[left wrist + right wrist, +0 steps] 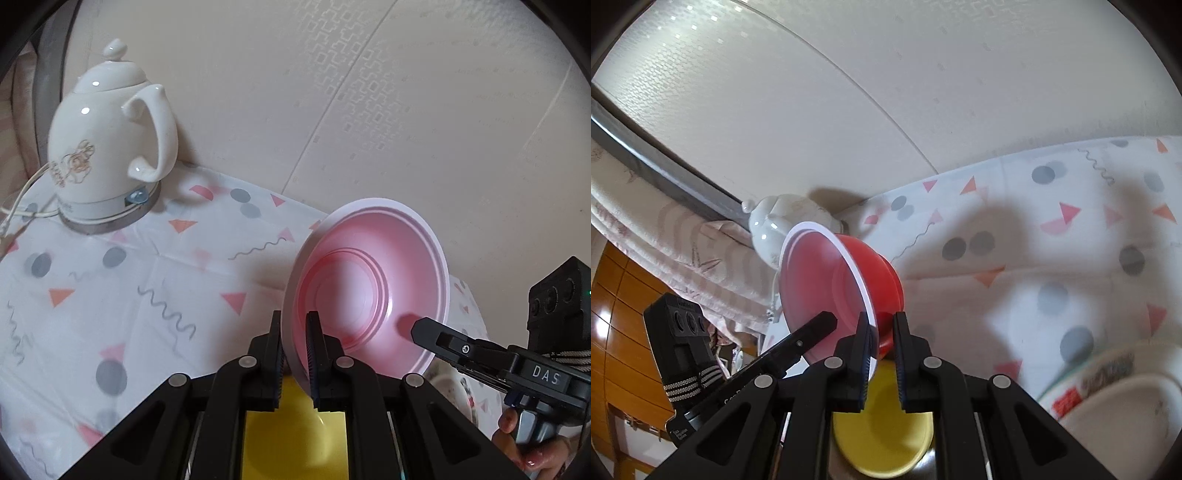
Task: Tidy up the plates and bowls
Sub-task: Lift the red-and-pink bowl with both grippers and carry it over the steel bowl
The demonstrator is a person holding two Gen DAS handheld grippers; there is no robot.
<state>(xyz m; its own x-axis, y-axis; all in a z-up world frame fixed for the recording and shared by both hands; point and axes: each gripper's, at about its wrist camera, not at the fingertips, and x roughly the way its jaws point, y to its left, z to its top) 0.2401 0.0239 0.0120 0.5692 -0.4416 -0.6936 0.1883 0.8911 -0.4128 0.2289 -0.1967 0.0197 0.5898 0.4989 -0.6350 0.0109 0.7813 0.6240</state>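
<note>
Setting: pale patterned wallpaper behind a desk (155,280) under a white cloth with pink triangles, grey dots and squiggles.
Background item: a white ceramic kettle (110,147) stands at the far left of the desk, well apart from my work.
Left claw (295,354): closed tight on the rim of a bowl, one finger inside, one outside.
Right claw (881,354): likewise pinched shut on the opposite rim, and visible from the left camera reaching in.
Bowl (369,280): pink inside, red outside (both cameras agree on this), held tilted on edge in the air above the desk.
Yellow bowl (886,435): sits low beneath both claws, mouth up.
Other crockery: a patterned dish (1108,391) blurs at the right edge; I cannot read it well.
Step in hand: I judge this a two-handed carry of the red bowl.
Next move: probably level the bowl, centre it over the yellow one, lower it, then loosen both claws together so it does not tip.
</note>
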